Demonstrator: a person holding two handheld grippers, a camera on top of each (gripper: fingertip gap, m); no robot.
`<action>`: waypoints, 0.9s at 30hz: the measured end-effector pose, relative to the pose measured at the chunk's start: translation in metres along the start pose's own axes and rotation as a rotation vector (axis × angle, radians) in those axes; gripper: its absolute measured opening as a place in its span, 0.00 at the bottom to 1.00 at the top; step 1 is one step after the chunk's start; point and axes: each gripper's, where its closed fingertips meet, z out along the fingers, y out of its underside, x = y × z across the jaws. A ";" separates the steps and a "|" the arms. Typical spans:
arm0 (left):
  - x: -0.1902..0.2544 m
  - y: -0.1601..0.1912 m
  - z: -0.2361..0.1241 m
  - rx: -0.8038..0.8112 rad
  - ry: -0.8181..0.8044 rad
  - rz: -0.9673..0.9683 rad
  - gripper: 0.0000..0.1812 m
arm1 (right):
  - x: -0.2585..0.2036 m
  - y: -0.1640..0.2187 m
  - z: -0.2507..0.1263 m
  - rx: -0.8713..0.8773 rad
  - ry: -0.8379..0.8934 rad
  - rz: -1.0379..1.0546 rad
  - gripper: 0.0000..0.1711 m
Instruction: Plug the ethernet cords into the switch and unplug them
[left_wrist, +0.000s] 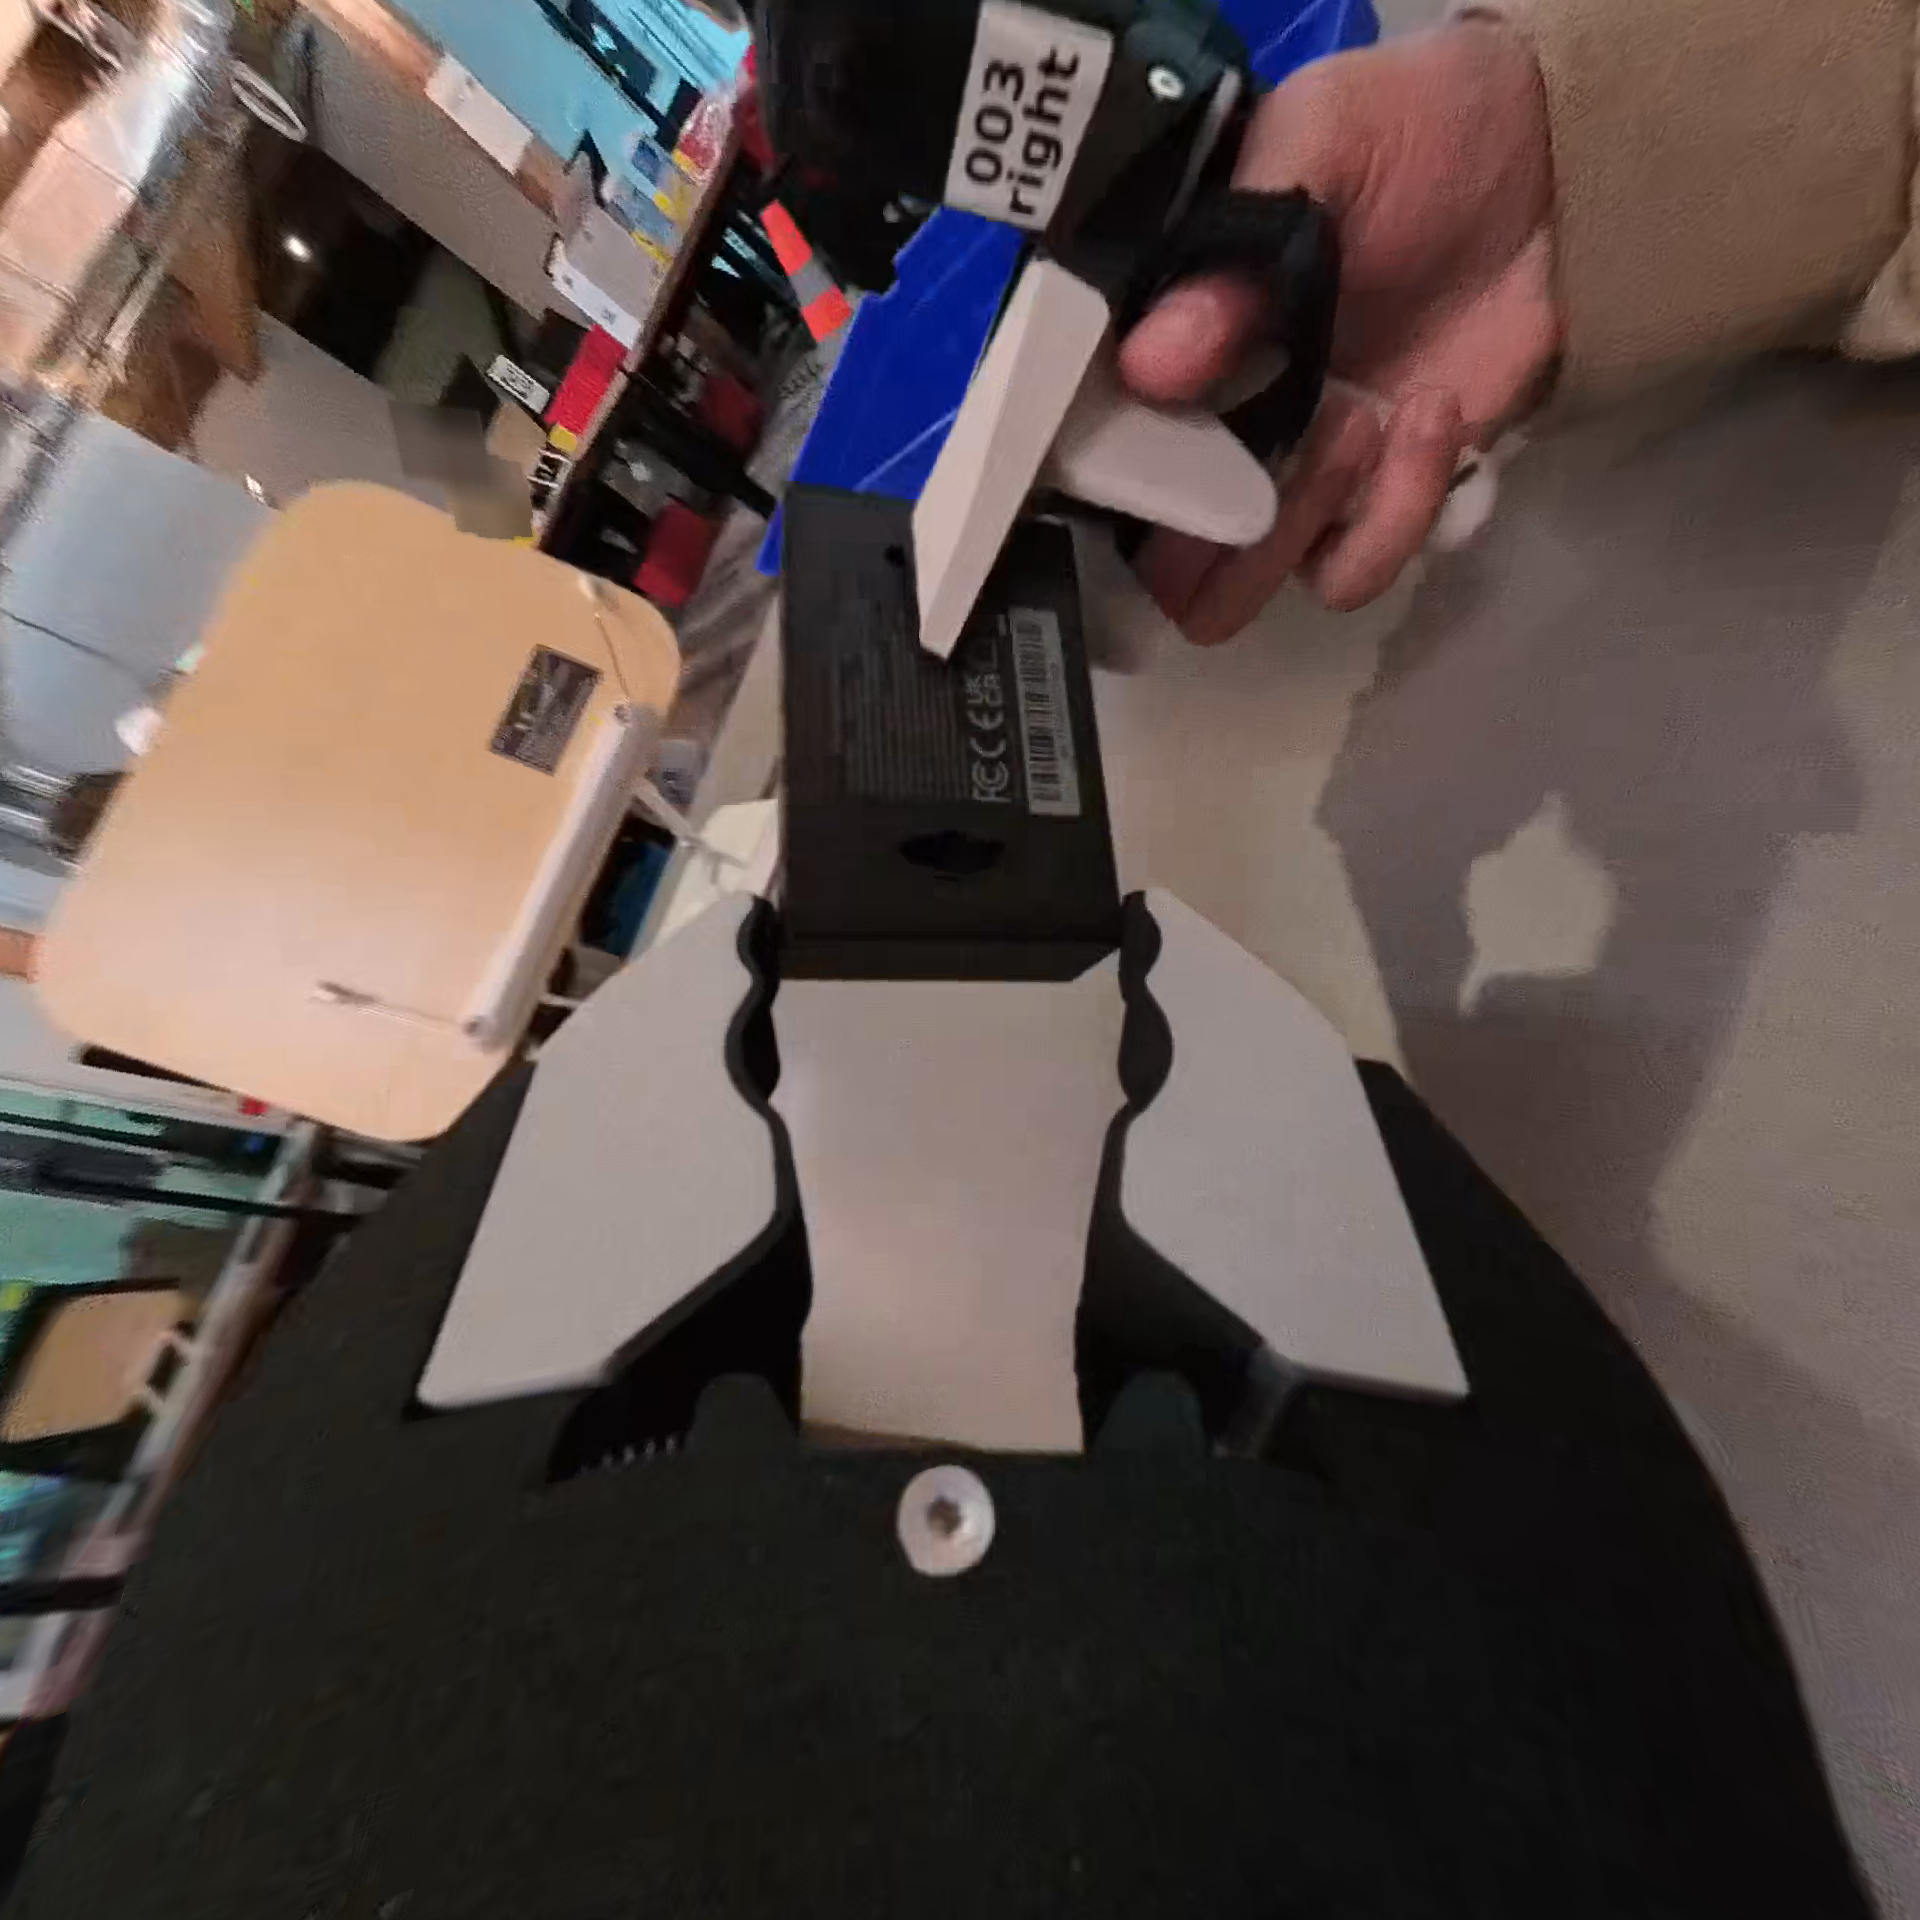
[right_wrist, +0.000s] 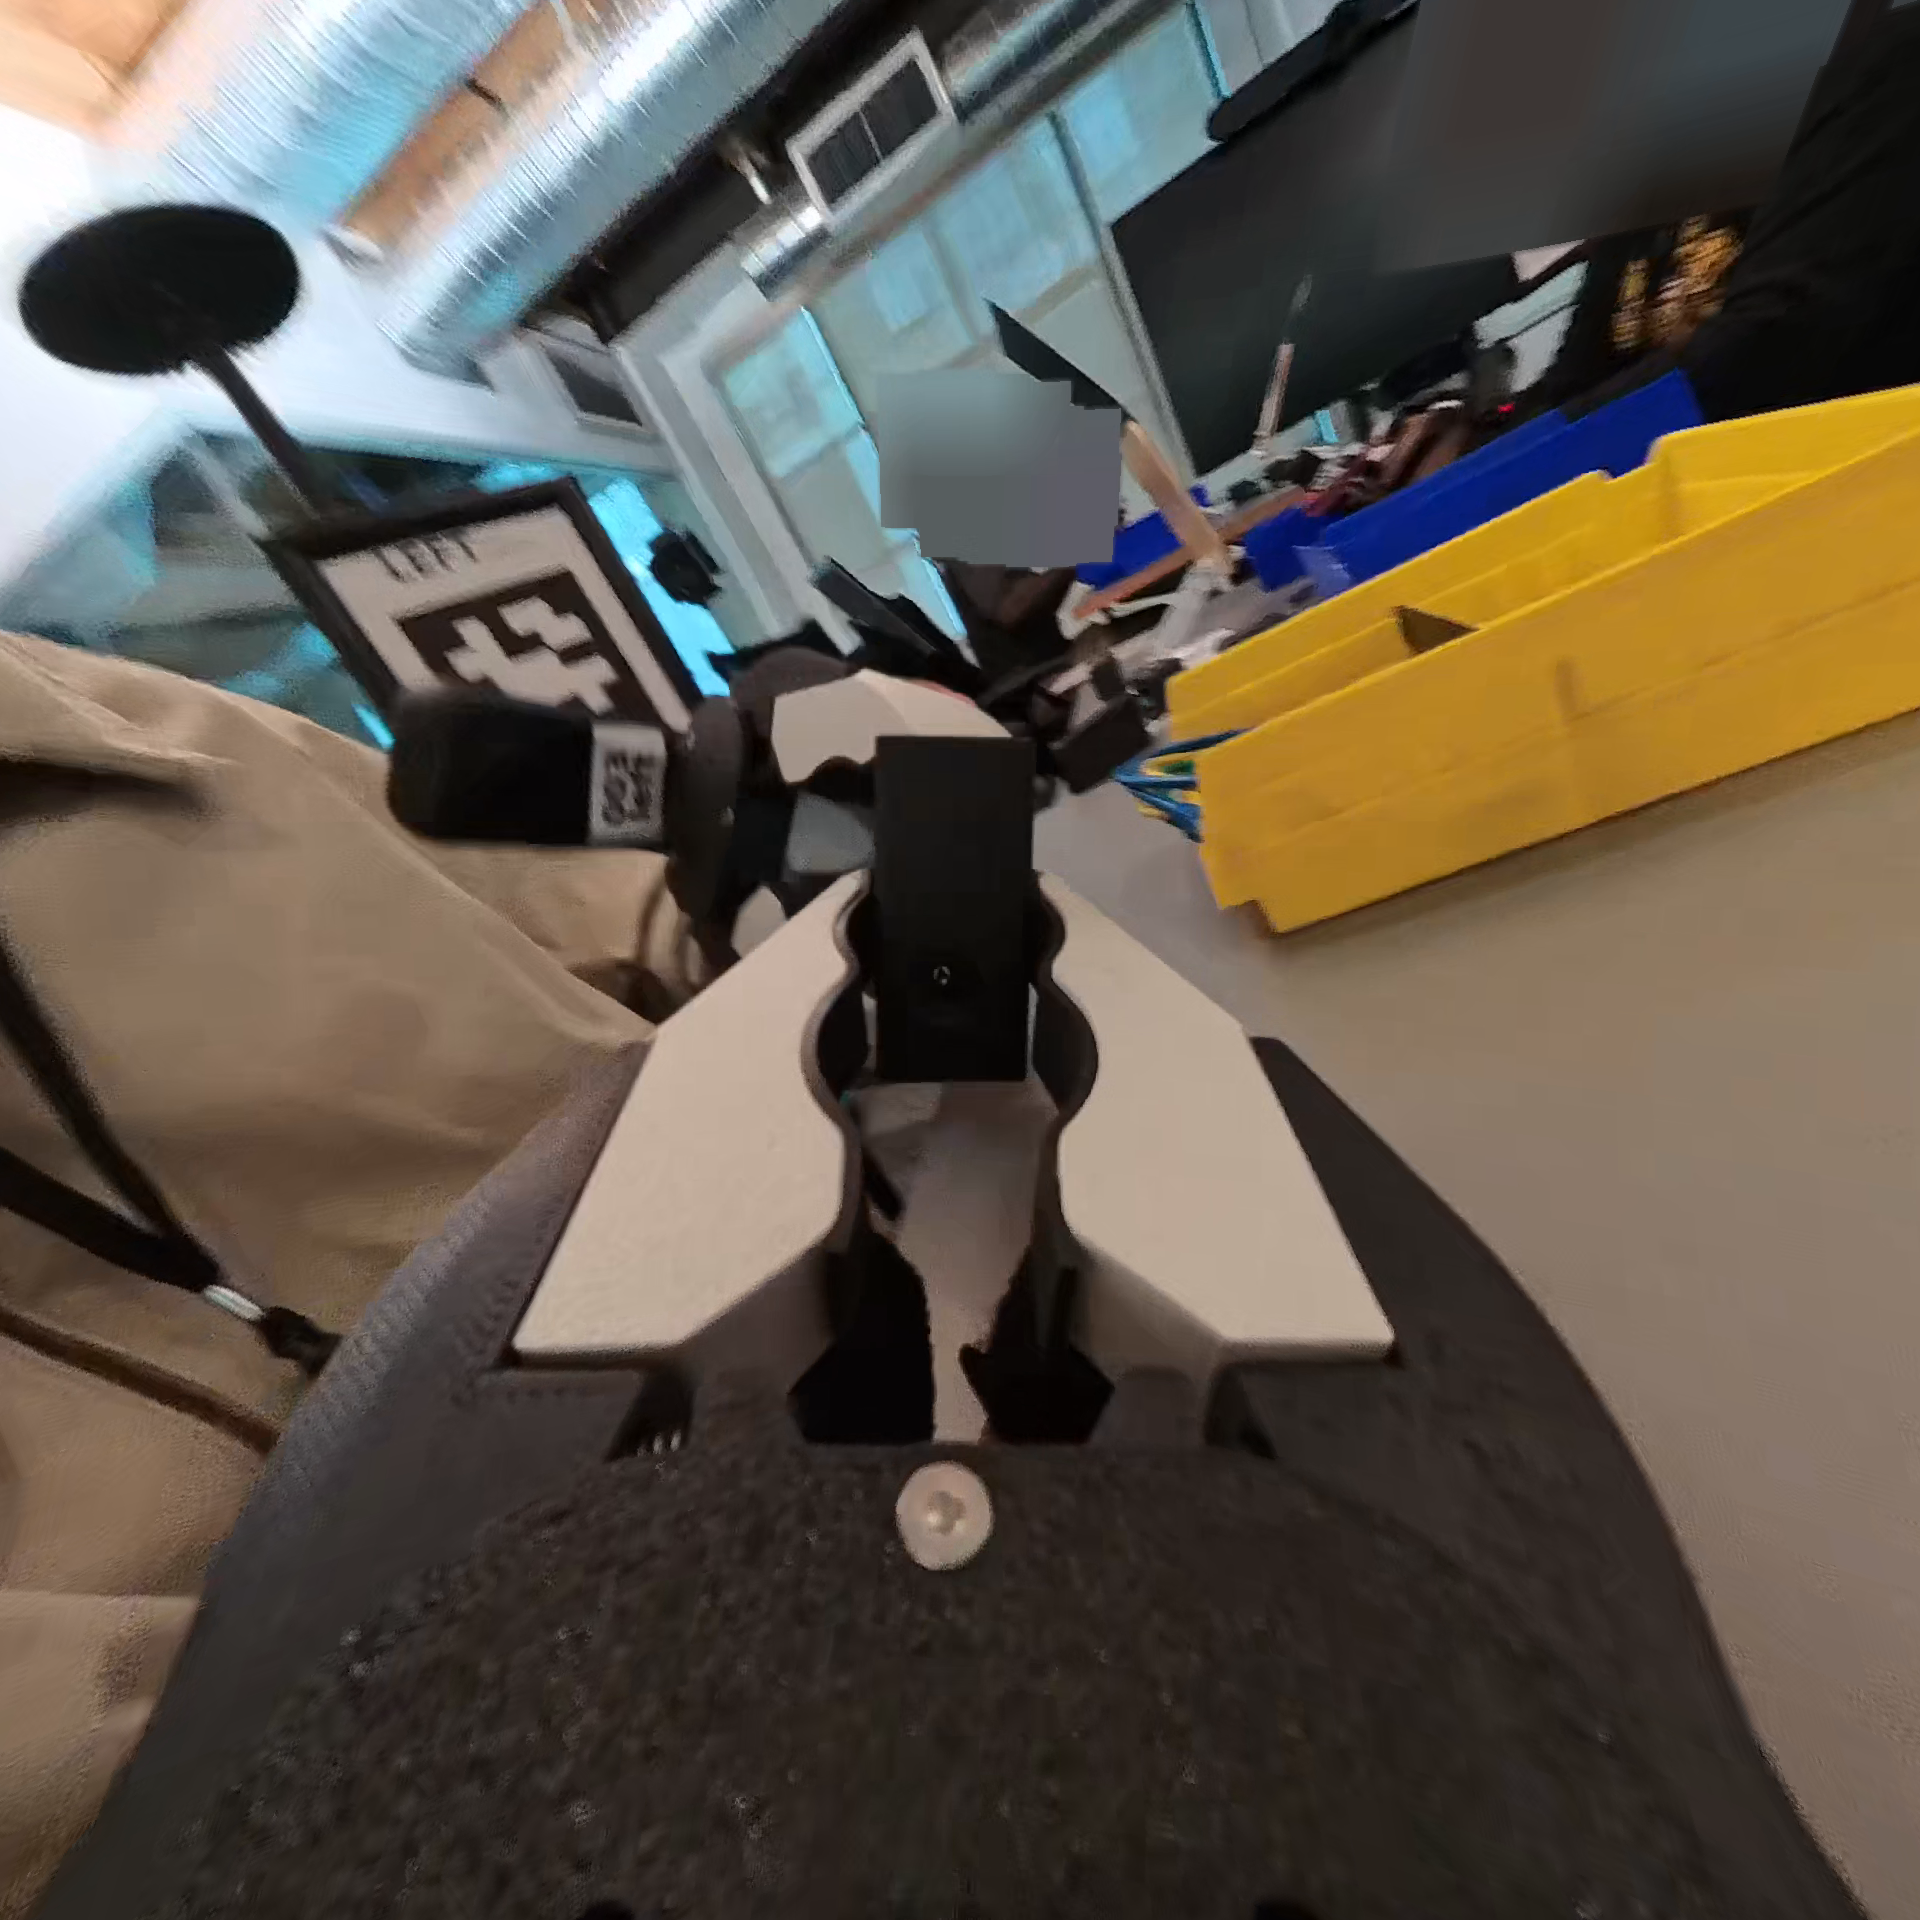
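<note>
Black and box-shaped, the plastic switch (left_wrist: 940, 727) is held up off the grey table (left_wrist: 1714, 831) by 2 grippers at once. The left gripper (left_wrist: 948, 935) is closed on the near end of the switch, with 1 white finger on each side of it. The right gripper (right_wrist: 948, 935) is closed on the other end, and in the right wrist view a small round socket on that end face sits just between its tips. In the left wrist view the flat side of the switch with a grey sticker faces up, and 1 white finger of the right gripper lies across it at the far end. A hand (left_wrist: 1382, 343) in a tan sleeve holds that gripper.

No ethernet cords are in the switch yet, I think. Blue cords (right_wrist: 1169, 795) lie ahead and to the right of the right gripper, just beside a long yellow plastic bin (right_wrist: 1558, 665).

To do this step well, I would turn the switch slowly so the side with the holes can be reached, since I cannot see the holes now. Both grippers should turn together, so the box does not twist or slip. Then 1 gripper should keep a firm hold while the other lets go to fetch a cord. Setting the switch flat on the table first would be safer.
</note>
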 end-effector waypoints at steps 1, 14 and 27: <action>0.003 0.002 0.000 0.010 0.038 -0.073 0.34 | 0.002 0.002 -0.002 -0.023 0.040 -0.054 0.15; 0.027 0.007 0.018 -0.097 0.577 -0.376 0.26 | 0.025 0.055 -0.002 -0.440 0.299 -0.534 0.16; -0.003 0.041 0.045 -0.188 0.442 -0.703 0.15 | 0.058 0.018 -0.017 -0.373 0.637 -0.714 0.37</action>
